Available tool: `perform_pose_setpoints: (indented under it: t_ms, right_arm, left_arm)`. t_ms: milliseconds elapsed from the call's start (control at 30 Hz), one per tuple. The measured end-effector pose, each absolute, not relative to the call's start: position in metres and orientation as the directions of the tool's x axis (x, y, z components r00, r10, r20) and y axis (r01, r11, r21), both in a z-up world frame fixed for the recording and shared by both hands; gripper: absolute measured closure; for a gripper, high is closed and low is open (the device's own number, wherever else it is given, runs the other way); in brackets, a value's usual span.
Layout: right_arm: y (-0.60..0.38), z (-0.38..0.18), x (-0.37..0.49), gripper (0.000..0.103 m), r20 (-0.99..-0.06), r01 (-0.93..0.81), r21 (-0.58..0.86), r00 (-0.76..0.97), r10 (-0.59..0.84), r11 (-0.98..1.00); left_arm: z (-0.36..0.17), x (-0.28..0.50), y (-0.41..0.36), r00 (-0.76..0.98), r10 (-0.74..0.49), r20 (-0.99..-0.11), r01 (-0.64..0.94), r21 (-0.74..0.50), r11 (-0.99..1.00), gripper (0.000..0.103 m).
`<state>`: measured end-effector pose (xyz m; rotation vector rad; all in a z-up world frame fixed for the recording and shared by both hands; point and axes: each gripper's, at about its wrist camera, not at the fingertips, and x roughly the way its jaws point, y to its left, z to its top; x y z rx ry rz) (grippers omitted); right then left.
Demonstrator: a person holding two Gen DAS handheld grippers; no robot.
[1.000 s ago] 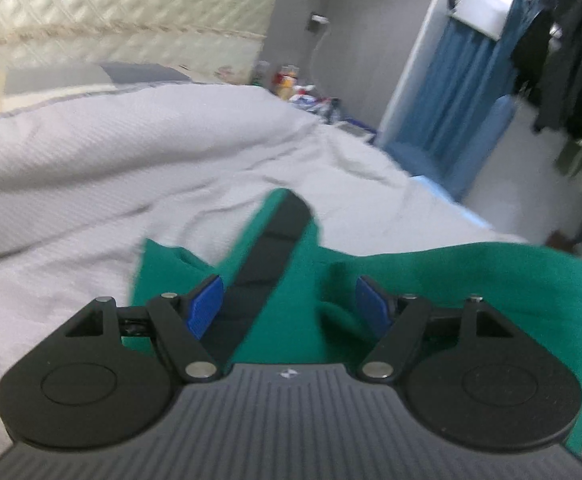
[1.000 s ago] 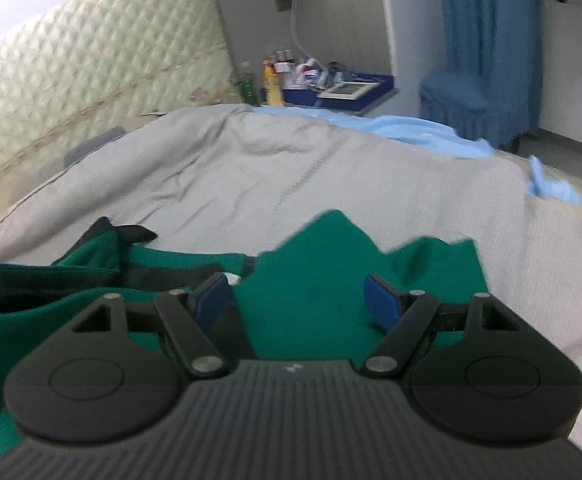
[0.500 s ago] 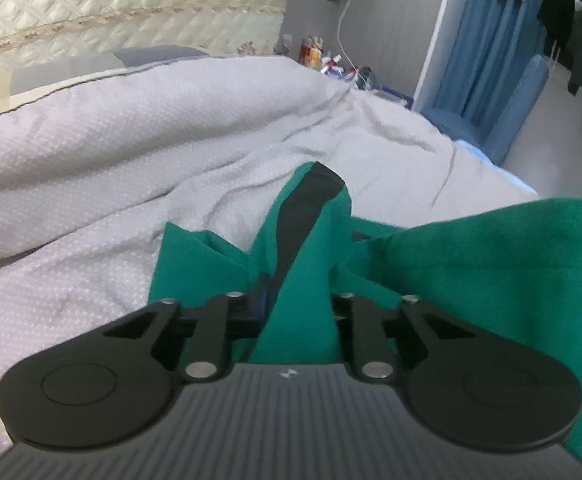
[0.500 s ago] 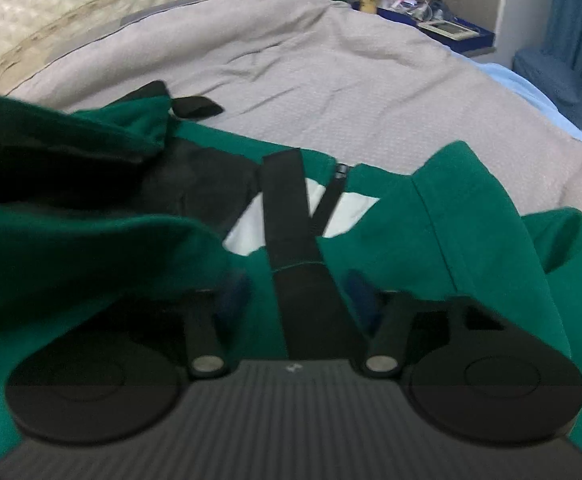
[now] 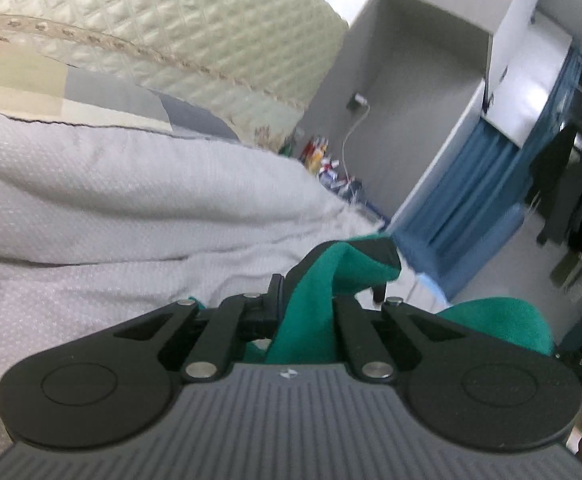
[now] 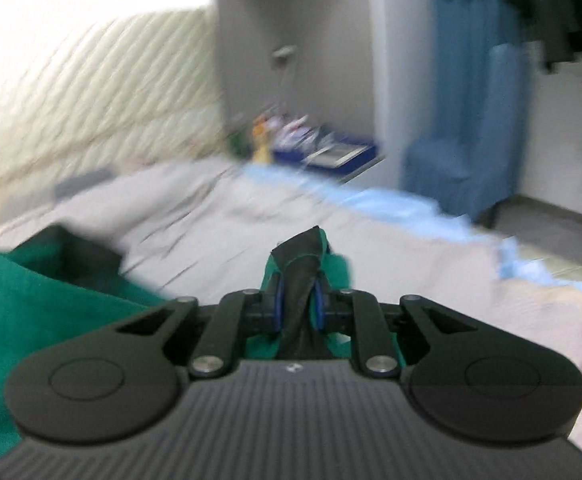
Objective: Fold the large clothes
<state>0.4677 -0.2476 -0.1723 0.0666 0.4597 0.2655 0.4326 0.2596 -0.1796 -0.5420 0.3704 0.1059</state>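
Two hand-held grippers at the start of a fold, seen over a bed. The left gripper [image 5: 307, 304] has its jaws clenched on a bunched edge of the green garment [image 5: 311, 312], a green fabric with a black band at the pinched corner; more of it bulges just to the right of the tool. The right gripper [image 6: 297, 306] has its jaws closing on a fold of the same garment [image 6: 51, 292], with the black band pinched between the blue pads [image 6: 318, 305] and the fabric standing up beyond them. In the right wrist view, which is blurred, the bulk of the cloth hangs in a loose heap to the near left, over the grey bedspread [image 6: 211, 216]. A quilted headboard [image 5: 179, 36] lies far left, a blue curtain [image 5: 467, 196] far right. Progress appears early: both edges are secured, yet no flat, squared layer is visible. The garment presumably remains to be spread, folded over and laid on the bed.
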Motion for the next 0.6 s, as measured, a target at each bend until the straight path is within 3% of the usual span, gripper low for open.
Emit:
perform_pose_setpoints:
  t_ms: [600]
  right_arm:
    - [-0.299,-0.243,0.515,0.085,-0.580,-0.005,0.112,0.812,0.070,0.994]
  left_arm:
    - [-0.232,0.479,0.277,0.790,0.162,-0.591,-0.445,-0.372,0.815,0.095]
